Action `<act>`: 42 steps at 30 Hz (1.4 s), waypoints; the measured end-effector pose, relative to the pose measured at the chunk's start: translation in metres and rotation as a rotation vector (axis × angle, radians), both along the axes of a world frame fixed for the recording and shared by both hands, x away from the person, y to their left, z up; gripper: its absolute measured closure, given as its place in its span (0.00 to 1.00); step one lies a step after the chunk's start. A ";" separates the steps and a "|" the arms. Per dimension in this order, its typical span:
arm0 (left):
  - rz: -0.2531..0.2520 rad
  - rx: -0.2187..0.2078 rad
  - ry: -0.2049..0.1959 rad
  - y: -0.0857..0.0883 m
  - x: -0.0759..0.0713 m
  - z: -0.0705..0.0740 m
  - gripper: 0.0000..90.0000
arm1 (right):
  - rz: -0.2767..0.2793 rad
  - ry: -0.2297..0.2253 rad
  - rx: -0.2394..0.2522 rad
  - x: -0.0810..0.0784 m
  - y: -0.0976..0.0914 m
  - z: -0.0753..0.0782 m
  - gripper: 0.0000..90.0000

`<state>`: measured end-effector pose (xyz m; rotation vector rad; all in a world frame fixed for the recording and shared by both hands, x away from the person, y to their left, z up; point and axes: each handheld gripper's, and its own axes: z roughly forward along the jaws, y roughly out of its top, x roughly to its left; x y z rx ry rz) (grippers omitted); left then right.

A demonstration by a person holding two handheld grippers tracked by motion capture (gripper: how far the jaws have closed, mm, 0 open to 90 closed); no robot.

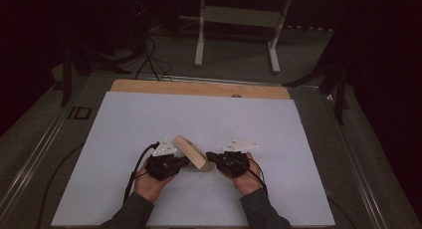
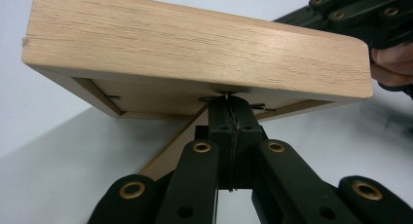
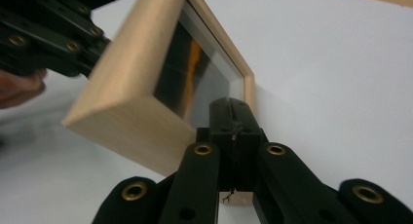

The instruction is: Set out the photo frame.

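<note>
Room: dark around me, a white table stand (image 1: 238, 27) on the floor beyond; I work on a white sheet (image 1: 149, 119) laid over a wooden board (image 1: 199, 88).
Left gripper (image 1: 185, 162): its jaws are pressed together in its own view, tips (image 2: 229, 104) against the recessed back of the wooden picture frame (image 1: 190, 152); I cannot tell whether they pinch anything there or only prop it.
Right gripper (image 1: 210, 157): jaws likewise drawn together, tips (image 3: 229, 109) at the glazed front of the picture frame (image 3: 160, 83), near its lower rail; whether they clamp the rail I cannot tell.
Picture frame: near the front middle of the sheet, between my two grippers, tilted on edge with one side on the sheet and the glass toward my right gripper.
Step in hand: I judge I am steadying the frame upright from both faces.
Next move: calls for keeping both tips in contact while I tip or set it, easing one side off slowly; the glass looks slick, so a slip could drop it flat.
</note>
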<state>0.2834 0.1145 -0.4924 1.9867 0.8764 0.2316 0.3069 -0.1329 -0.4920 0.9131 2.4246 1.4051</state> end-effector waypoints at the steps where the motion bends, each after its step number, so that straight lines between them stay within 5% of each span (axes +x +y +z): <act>1: 0.000 0.000 0.000 0.000 0.000 0.000 1.00 | -0.008 0.008 -0.006 0.001 -0.001 -0.002 1.00; 10: -0.003 0.014 0.001 -0.004 0.003 -0.002 1.00 | -0.014 0.032 -0.027 0.000 -0.005 -0.005 1.00; 20: 0.048 0.012 0.004 0.001 0.010 -0.005 1.00 | 0.066 0.037 -0.073 -0.013 0.010 -0.009 1.00; 35: 0.083 -0.001 0.020 0.005 0.015 -0.008 0.99 | 0.102 0.030 -0.076 -0.021 0.025 -0.010 1.00; 42: 0.120 -0.001 0.016 0.011 0.017 -0.008 0.87 | 0.107 0.010 -0.094 -0.022 0.028 -0.009 0.97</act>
